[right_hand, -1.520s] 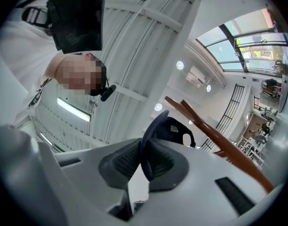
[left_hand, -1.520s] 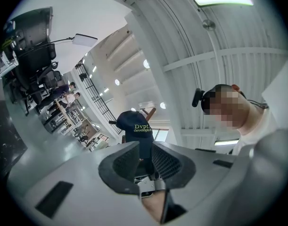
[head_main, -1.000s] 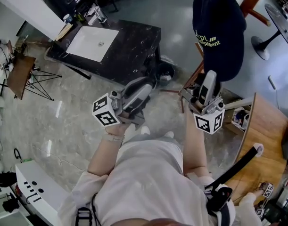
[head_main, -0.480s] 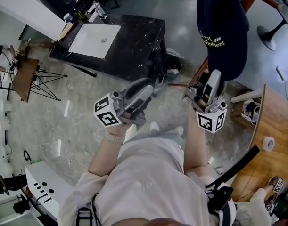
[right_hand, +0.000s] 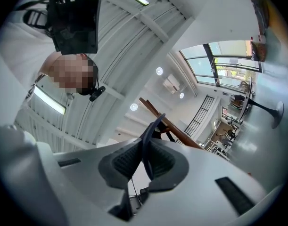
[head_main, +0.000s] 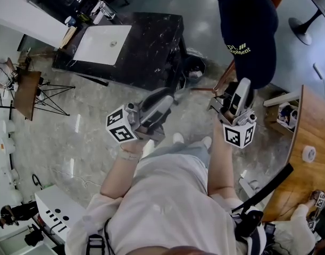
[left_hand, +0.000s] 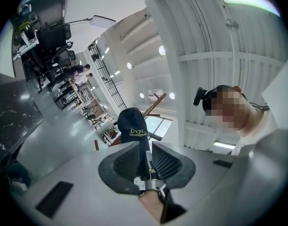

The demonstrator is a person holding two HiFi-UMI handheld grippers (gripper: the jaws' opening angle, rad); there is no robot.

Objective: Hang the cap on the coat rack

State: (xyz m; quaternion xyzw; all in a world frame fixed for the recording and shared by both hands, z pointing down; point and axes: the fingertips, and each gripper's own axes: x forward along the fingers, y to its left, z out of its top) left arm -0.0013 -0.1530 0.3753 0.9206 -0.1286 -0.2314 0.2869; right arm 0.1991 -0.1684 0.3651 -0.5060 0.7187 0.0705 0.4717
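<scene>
The fingers of your right gripper (head_main: 242, 87) are pinching the cap (head_main: 247, 31) by its brim, up at the far right by the coat rack (head_main: 225, 82). The fingers of your left gripper (head_main: 165, 96) are sitting a little apart, holding nothing

- The pale grey polished stone floor (head_main: 88, 142) bears a black marble-patterned counter (head_main: 151, 52), a thin black tripod stand (head_main: 45, 97) and the legs of a brown wooden coat rack (head_main: 225, 81).
- A light brown wooden table (head_main: 300, 179) at the right carries a white tape roll (head_main: 308, 153).
</scene>
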